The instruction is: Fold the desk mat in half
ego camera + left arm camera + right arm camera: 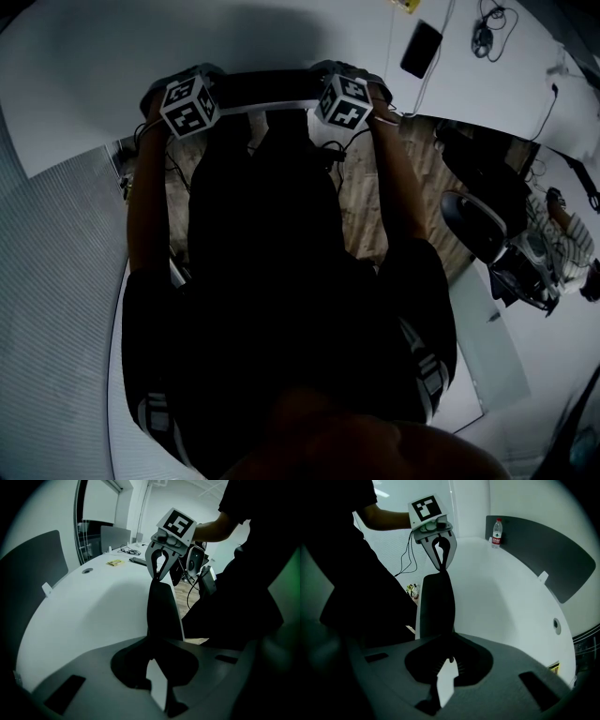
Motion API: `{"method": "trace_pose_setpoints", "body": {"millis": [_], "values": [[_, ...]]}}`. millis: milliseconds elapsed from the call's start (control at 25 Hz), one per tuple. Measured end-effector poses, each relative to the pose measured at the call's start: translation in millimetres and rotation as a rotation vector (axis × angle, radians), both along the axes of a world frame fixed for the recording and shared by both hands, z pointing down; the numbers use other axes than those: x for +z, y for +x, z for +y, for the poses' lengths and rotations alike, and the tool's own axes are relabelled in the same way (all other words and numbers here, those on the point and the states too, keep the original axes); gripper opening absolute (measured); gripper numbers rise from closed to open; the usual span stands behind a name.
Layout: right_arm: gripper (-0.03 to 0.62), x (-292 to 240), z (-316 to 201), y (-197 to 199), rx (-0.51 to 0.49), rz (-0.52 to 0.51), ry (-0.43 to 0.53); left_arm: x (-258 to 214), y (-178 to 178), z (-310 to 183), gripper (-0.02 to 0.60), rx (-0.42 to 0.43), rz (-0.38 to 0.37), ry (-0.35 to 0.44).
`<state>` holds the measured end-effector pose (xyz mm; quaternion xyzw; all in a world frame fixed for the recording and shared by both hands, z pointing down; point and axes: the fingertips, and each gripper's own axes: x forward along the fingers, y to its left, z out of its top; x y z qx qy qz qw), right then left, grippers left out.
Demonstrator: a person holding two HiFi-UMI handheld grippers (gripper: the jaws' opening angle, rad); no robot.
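From the head view, we are looking down on the left tongs (192,92) and the right tongs (343,92), side by side at the near rim of the white tabletop (281,37). One edge of the desk mat (267,88) is running taut between them. Below that edge everything is showing dark against the person's clothing, so we are not able to tell how the rest of the mat hangs. Off to the right, one phone (421,49) and one tangle of cables (487,28) are lying on the tabletop, and one office chair (473,225) is standing on the floor.

In the left gripper view, the left tongs are pressing together on the mat — it is stretching as a narrow dark band straight across to the right tongs, which are clamping its far end. One yellow packet (114,563) is lying well beyond.

In the right gripper view, the right tongs are likewise pinching the mat. One water bottle (497,531) is standing upright by one grey screen (543,550).

We are counting two tongs and one mat. We are judging the fold as part-way — the edge is gripped and raised, not yet laid. The next move is calling for both tongs to travel together, level and evenly spaced, and set this edge squarely over the opposite one before letting go.
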<state>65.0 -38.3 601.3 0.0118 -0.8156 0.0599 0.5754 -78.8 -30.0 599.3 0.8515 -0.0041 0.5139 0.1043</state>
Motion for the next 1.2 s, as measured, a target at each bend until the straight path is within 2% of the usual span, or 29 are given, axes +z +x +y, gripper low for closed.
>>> {"method": "trace_pose_setpoints", "body": {"millis": [600, 1200], "values": [[0.012, 20.4, -11.5, 1.2, -0.008, 0.005, -0.031, 24.3, 1.8, -15.7, 0.014, -0.015, -0.022, -0.048], [0.012, 38.5, -27.2, 2.7, 0.017, -0.012, -0.042, 43.1, 5.9, -29.8, 0.014, -0.039, -0.042, -0.060]]}}
